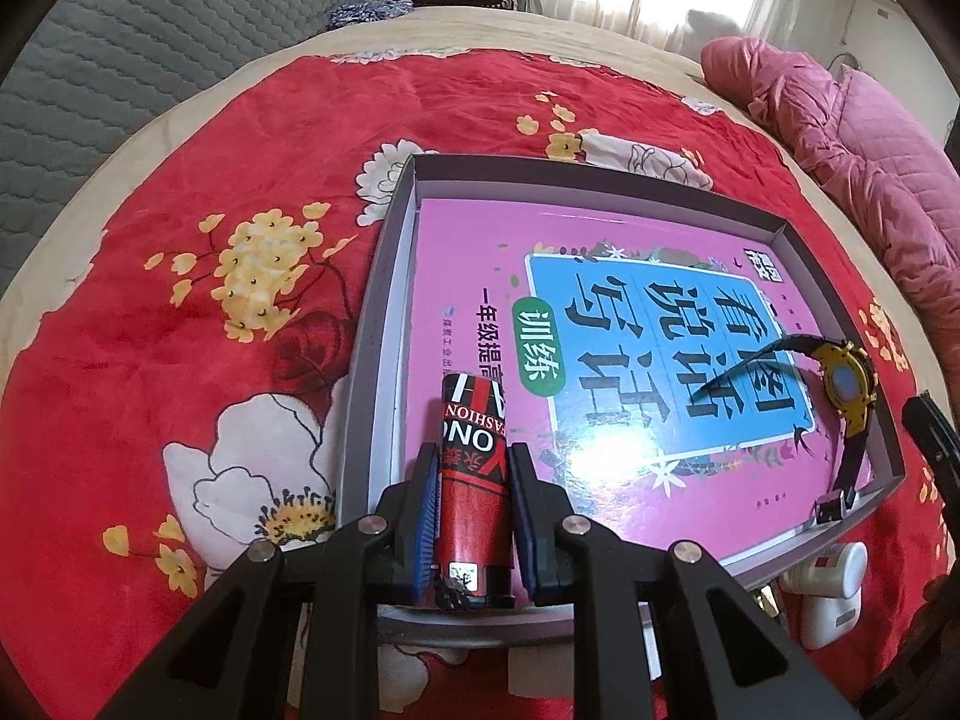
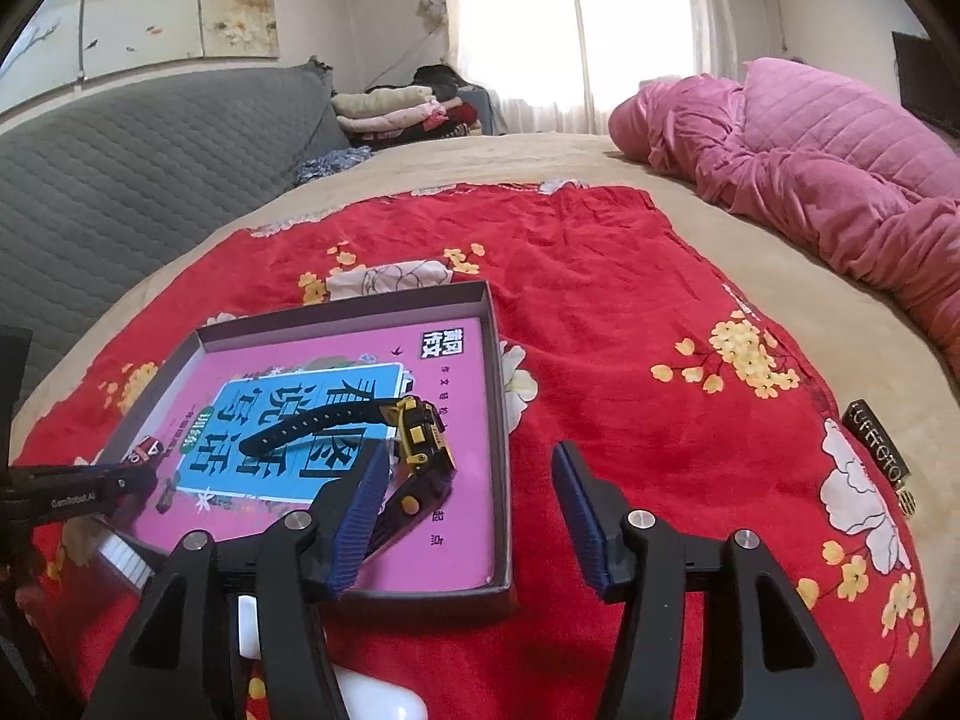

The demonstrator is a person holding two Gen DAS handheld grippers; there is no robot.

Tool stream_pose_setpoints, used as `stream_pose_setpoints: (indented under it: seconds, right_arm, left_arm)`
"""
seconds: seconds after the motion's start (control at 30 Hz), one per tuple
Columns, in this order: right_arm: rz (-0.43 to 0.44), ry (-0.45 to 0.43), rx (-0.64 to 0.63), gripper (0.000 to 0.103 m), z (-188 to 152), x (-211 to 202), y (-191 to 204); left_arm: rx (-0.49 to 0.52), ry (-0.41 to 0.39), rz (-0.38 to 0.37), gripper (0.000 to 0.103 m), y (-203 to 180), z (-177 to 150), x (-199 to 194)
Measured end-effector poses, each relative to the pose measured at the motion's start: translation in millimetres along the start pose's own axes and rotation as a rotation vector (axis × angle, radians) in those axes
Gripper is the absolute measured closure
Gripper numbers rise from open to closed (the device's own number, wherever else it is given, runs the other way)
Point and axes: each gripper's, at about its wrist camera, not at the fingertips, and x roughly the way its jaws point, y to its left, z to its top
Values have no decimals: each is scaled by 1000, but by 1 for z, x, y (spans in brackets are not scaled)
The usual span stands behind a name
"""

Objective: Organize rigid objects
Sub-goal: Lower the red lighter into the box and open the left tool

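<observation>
Left gripper: jaws pinched on a red cylindrical can, its blue pads pressed flat to both sides; the can is held tilted over the near left corner of the shallow grey box, its far end reaching above the pink book that fills the box floor. Right gripper: jaws spread, nothing caught between them. A yellow wristwatch with black strap is seen lying on the book near the box's right wall, just beyond and partly hidden by the right gripper's left pad, outside the gap. The box is set on a red flowered blanket over the bed. A white object is noted just outside the box's near wall, partly hidden
</observation>
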Motion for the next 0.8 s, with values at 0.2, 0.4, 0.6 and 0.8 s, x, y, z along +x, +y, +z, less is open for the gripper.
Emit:
stream_pose_setpoints:
  seconds: [0.2,0.4,0.6,0.8]
  right_arm:
    - [0,-10,-24,44,-1,-3,5]
    - [4,-6,-30,44,-2,-1,7]
    - [2,-5,-18,43,-2,1,5]
    - [1,-6,-9,38,-1,3,1]
  left_arm:
    - [5,-7,-9,81,0,-1,-1]
    - [5,-12,-20,81,1,-1,-1]
    - [-8,-15,-30,81,2,1,0]
    - [-18,-18,-48,80,3,2,0]
